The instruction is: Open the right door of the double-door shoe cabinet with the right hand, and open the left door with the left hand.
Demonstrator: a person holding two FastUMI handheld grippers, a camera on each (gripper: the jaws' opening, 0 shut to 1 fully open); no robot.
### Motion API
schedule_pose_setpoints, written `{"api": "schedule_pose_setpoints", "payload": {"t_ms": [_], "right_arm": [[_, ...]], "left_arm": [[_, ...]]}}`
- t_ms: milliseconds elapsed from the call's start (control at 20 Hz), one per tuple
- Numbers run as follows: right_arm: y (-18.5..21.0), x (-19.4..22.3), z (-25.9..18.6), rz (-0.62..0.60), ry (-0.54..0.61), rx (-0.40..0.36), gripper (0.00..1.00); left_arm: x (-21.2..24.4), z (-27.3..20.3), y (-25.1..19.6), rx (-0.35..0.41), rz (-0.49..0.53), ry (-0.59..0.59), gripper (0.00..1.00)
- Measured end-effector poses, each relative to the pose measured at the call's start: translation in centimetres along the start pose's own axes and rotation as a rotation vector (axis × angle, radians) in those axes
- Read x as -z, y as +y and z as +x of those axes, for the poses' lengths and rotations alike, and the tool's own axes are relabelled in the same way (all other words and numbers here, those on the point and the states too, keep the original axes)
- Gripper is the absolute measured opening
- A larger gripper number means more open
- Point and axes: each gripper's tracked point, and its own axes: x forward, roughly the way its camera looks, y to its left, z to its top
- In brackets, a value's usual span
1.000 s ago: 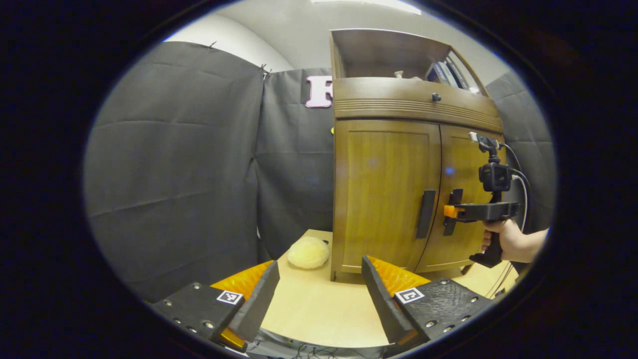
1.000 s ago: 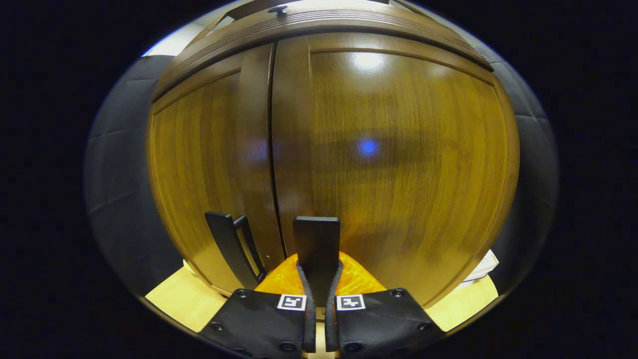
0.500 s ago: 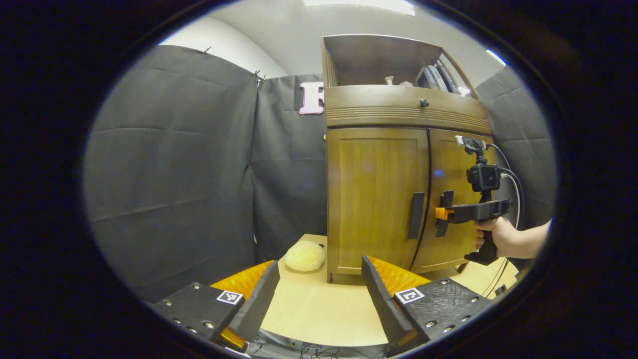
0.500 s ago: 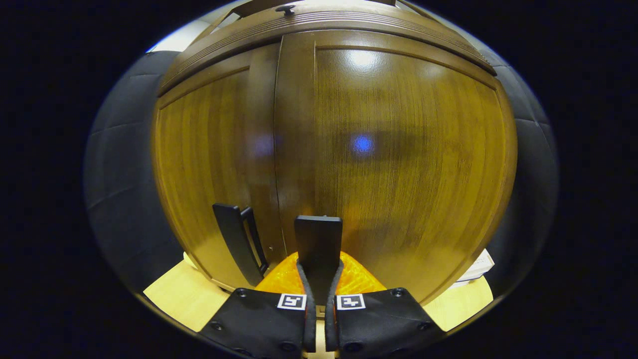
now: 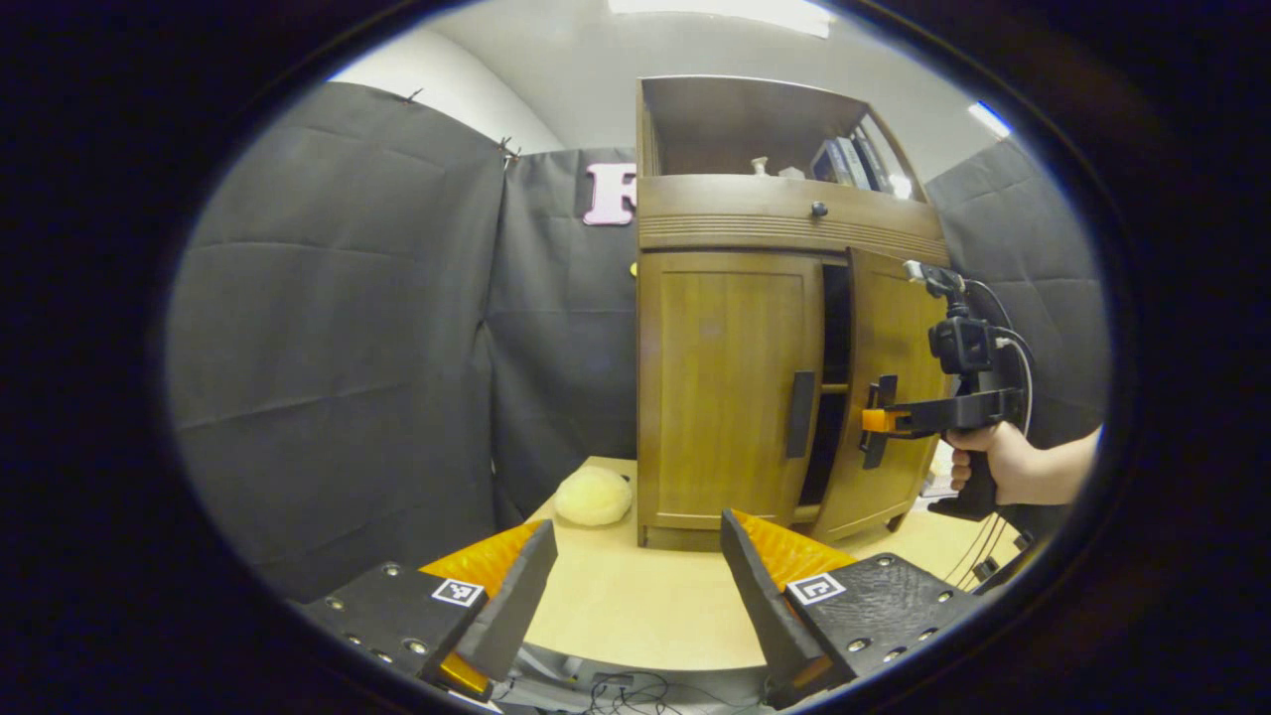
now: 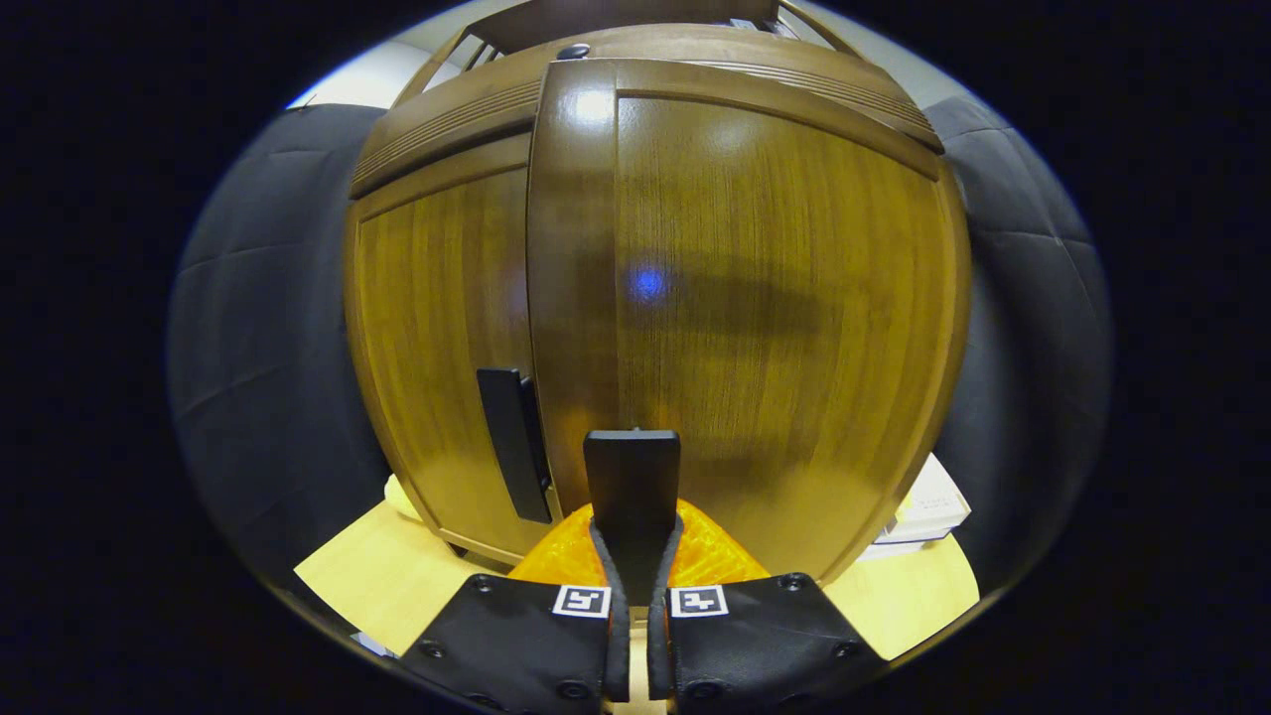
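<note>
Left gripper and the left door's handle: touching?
Apart. In the left gripper view the left gripper hangs open above the table, well short of the left door's handle.

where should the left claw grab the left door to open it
On the left door's handle, the upright dark bar by the door's inner edge. Come straight from the front with the left claw open, one finger each side of the bar; it stands proud of the door.
</note>
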Motion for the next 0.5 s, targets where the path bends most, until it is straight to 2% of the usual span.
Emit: {"api": "schedule_pose_setpoints", "payload": {"t_ms": [450, 500], "right_arm": [[-2.6, 1.7, -5.8, 0.019, -0.016, 0.044, 0.09], [-3.1, 1.9, -6.5, 0.025, -0.017, 0.052, 0.12]], "left_arm": [[-0.7, 6.4, 0.0, 0.101, -0.021, -0.016, 0.95], [-0.6, 7.1, -0.3, 0.115, -0.022, -0.015, 0.95]]}}
